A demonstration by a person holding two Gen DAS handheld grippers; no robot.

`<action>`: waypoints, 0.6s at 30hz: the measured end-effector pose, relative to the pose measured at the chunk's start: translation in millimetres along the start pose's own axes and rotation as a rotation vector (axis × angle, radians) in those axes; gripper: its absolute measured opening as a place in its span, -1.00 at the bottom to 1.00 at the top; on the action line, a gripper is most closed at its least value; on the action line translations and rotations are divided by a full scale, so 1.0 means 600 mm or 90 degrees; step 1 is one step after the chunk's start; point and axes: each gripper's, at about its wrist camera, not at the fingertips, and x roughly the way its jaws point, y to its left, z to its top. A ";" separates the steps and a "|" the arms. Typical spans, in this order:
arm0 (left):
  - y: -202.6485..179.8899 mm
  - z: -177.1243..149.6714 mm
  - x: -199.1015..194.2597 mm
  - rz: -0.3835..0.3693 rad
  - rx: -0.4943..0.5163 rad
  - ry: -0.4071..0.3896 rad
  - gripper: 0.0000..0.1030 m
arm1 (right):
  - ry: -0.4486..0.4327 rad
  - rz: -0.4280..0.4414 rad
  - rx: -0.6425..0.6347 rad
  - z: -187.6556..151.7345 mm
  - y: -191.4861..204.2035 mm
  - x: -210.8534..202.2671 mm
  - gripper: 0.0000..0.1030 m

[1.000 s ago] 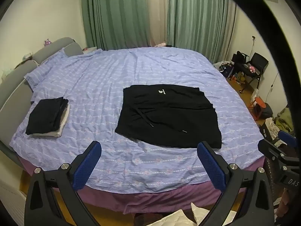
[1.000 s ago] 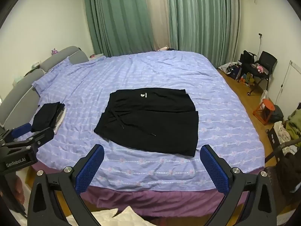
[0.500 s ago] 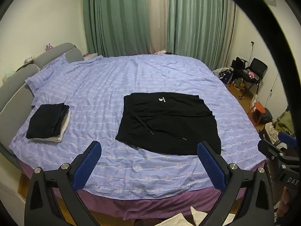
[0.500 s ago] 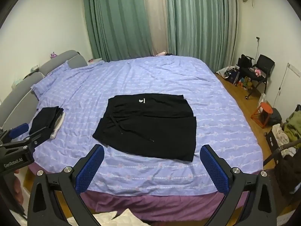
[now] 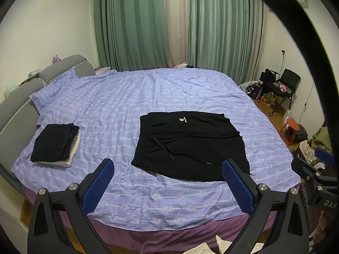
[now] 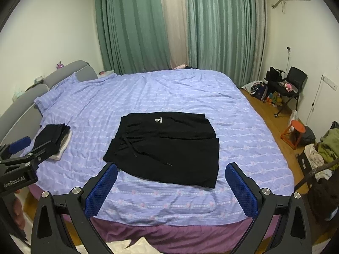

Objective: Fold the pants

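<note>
The black pants (image 5: 190, 146) lie folded flat near the middle of the bed (image 5: 131, 97), on its lilac striped cover, with the white drawstring ends trailing toward 5 o'clock and a small white logo near the far edge. The left tool (image 5: 168, 187) hangs off the near edge of the bed with its blue pads wide apart and nothing between them; the right tool (image 6: 171, 190) is likewise spread wide and empty, short of the pants' near hem. At about 9 o'clock from the pants, well apart from them, sits a stack of folded clothes (image 5: 56, 145), dark pieces over a pale one. Green curtains (image 5: 135, 23) close off the 12 o'clock wall. Toward 3 o'clock, off the bed, stand a black chair (image 6: 294, 84) loaded with bags, an orange stool (image 6: 295, 132) and a heap of clothing (image 6: 326, 146) on the wooden floor. Nothing lies between either tool and the pants.
</note>
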 end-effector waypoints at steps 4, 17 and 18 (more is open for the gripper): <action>-0.001 -0.001 -0.001 0.001 0.000 0.001 1.00 | -0.004 -0.002 0.001 -0.001 0.001 -0.002 0.99; 0.000 0.001 -0.002 -0.001 -0.001 0.001 1.00 | -0.007 -0.004 -0.001 -0.003 0.001 -0.006 0.99; 0.000 0.001 -0.002 -0.001 -0.001 0.001 1.00 | -0.007 -0.003 -0.001 -0.002 0.001 -0.005 0.99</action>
